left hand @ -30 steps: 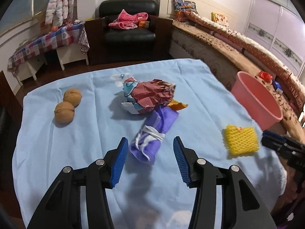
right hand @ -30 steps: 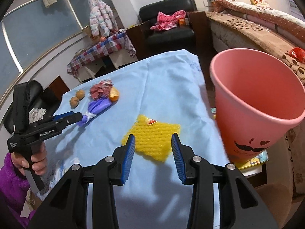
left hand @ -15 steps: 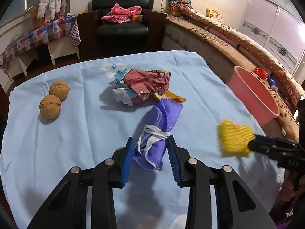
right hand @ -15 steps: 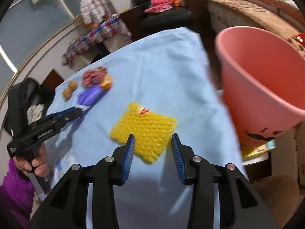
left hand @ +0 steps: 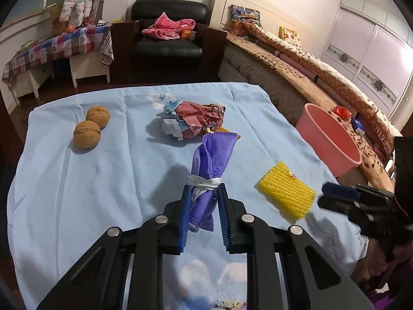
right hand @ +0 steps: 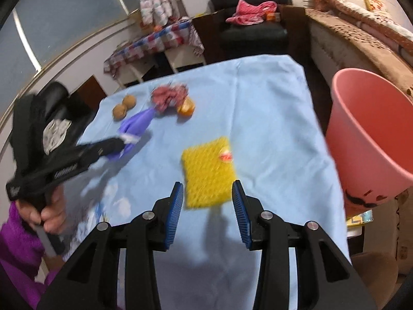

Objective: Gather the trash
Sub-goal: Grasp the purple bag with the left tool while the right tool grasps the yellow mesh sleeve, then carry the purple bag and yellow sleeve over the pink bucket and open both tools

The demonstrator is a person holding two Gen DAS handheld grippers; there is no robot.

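Jaws of left gripper (left hand: 202,217) clamped on near end of purple rolled mask (left hand: 209,166), long axis running straight away from them. Right gripper (right hand: 207,210) jaws apart, yellow foam net (right hand: 207,171) just ahead on blue cloth (right hand: 271,118); pink bin (right hand: 371,134) to right, nearer right hand.

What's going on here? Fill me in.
A person is clearing trash off a table covered with a blue cloth, one handheld gripper in each hand. The left gripper is shut on a purple face mask. The right gripper is open, just short of a yellow foam net. A pink bin stands beside the table. A crumpled wrapper and two walnuts lie untouched.
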